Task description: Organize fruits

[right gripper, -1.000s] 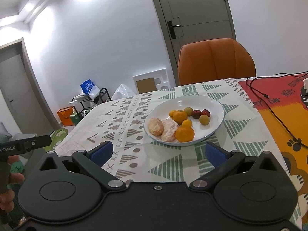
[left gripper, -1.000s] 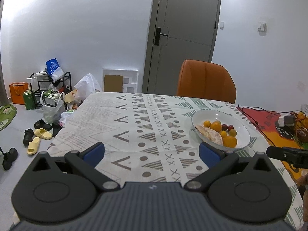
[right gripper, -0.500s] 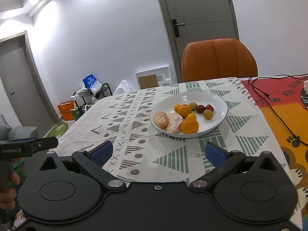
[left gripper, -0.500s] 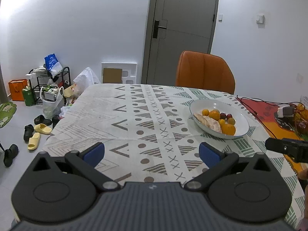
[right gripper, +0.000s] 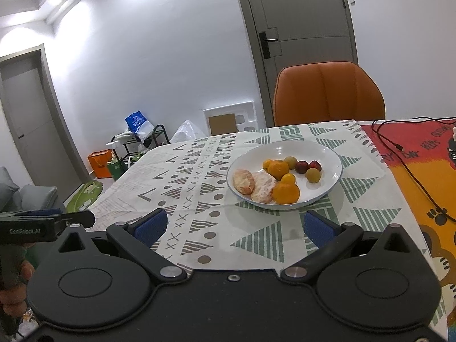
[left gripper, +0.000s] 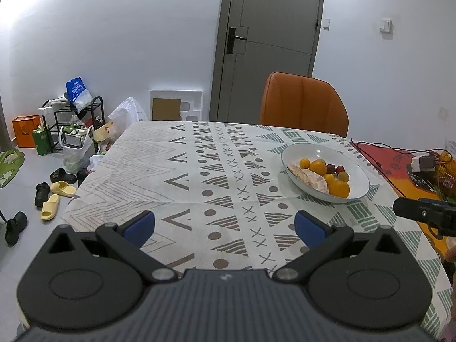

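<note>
A white plate (right gripper: 330,154) (left gripper: 356,171) sits on the patterned tablecloth and holds fruit: two peeled citrus pieces (right gripper: 255,183), oranges (right gripper: 286,192), small yellow fruits (right gripper: 313,175) and two dark red ones (right gripper: 301,166). My left gripper (left gripper: 225,225) is open and empty, above the near table edge, left of the plate. My right gripper (right gripper: 233,226) is open and empty, just in front of the plate. Each gripper shows at the edge of the other's view.
An orange chair (left gripper: 303,105) stands at the far side of the table. A red and orange mat (right gripper: 421,165) with black cables (right gripper: 410,171) covers the table's right part. Bags, a rack (left gripper: 71,119) and shoes lie on the floor to the left.
Both grippers have drawn back and risen a little from the table. The plate looks farther away. Both stay open and empty.
</note>
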Demonstrator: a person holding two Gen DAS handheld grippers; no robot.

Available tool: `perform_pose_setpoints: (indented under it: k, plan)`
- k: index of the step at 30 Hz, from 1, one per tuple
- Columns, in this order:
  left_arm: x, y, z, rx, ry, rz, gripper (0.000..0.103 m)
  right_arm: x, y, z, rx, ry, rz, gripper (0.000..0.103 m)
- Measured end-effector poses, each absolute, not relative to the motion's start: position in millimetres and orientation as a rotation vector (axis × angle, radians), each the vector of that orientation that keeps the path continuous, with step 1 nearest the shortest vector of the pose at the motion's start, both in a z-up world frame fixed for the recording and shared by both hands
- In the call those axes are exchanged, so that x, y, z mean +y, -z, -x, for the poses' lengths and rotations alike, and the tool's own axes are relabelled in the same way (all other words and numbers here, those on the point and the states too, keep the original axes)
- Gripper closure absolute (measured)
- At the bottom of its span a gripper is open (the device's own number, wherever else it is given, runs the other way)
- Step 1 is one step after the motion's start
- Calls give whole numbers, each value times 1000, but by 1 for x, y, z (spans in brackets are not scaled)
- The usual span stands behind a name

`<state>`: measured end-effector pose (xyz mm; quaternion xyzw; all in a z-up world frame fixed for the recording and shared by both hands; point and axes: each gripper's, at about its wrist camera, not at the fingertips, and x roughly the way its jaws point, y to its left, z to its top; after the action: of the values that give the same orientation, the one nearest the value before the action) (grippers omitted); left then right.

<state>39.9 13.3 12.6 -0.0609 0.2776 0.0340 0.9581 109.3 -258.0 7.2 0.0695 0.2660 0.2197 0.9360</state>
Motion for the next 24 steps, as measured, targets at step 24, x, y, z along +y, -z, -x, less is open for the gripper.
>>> perform_pose_setpoints:
  k: [24]
  plan:
    - [10, -13, -43, 575, -55, 113, 0, -255, -6, -109, 541, -454, -119, 0]
